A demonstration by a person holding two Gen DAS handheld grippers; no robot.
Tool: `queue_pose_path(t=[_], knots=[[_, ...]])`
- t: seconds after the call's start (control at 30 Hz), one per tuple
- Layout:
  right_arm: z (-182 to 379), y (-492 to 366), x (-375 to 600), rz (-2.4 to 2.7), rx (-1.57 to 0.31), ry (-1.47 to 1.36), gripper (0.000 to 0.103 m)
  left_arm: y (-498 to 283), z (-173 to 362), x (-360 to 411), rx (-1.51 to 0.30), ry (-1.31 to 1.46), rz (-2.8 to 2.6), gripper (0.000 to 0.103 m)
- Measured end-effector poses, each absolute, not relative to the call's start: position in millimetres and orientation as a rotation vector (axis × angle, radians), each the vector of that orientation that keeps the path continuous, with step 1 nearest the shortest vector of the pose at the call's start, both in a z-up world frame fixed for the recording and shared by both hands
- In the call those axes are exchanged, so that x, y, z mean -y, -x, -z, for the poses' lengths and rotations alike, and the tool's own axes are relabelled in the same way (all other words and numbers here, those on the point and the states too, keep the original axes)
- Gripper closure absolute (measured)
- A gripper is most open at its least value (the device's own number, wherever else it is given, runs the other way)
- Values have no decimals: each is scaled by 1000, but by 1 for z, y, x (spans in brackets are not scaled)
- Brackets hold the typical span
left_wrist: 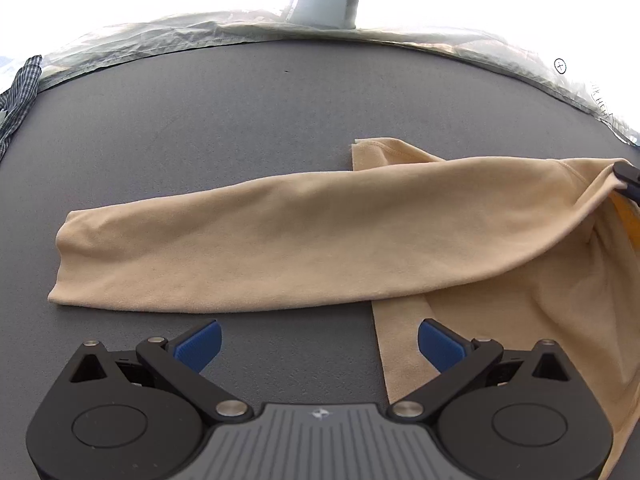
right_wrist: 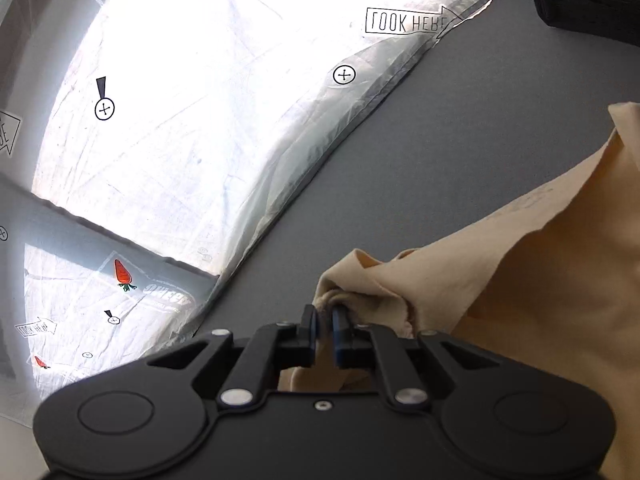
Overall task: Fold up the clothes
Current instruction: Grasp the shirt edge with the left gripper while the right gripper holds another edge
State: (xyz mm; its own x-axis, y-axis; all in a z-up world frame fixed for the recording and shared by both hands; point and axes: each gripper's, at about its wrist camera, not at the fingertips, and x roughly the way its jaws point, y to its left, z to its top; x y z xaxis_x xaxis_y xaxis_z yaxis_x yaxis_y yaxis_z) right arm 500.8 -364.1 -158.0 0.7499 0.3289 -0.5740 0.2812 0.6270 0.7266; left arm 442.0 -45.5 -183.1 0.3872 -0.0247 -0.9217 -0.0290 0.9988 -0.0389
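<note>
While my two grippers work over the grey table (left_wrist: 200, 120), this is how things stand:

Right gripper (right_wrist: 325, 322): my jaws are pinched nearly closed on a bunched fold of the beige garment (right_wrist: 540, 300), lifted off the surface so that the cloth drapes away to the right.

Left gripper (left_wrist: 319, 346): my jaws stand wide apart, with nothing between the blue pads (left_wrist: 199, 346); one pad hangs over bare table, the other over the cloth's edge.

Beige garment: a long folded band lies across the table, just beyond my left gripper.

Checked cloth (left_wrist: 18, 96): at the table's far left edge.

Clear printed sheet (right_wrist: 200, 120): along the table's far side.
</note>
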Motion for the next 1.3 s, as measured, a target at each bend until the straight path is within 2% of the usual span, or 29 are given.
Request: queue_pose_path(t=[0.13, 0.23, 0.3, 0.47, 0.6, 0.97, 1.13, 1.3], knots=[[145, -530, 367, -87, -651, -993, 95, -454, 181, 44, -1167, 62, -6, 0], [144, -550, 369, -109, -669, -1007, 93, -465, 183, 41, -1184, 79, -34, 0], [143, -555, 370, -99, -695, -984, 89, -471, 184, 37, -1194, 99, -49, 0], [143, -534, 380, -62, -701, -904, 75, -477, 183, 33, -1193, 117, -73, 0], [145, -499, 401, 10, -702, -851, 75, -478, 175, 40, -1175, 90, -64, 0], [160, -433, 460, 382, -776, -445, 75, -492, 136, 112, -1070, -83, 171, 0], [149, -439, 462, 447, -732, -271, 70, -520, 128, 165, -1009, -173, 310, 0], [160, -457, 465, 526, -767, -145, 69, -551, 135, 218, -971, -292, 407, 2]])
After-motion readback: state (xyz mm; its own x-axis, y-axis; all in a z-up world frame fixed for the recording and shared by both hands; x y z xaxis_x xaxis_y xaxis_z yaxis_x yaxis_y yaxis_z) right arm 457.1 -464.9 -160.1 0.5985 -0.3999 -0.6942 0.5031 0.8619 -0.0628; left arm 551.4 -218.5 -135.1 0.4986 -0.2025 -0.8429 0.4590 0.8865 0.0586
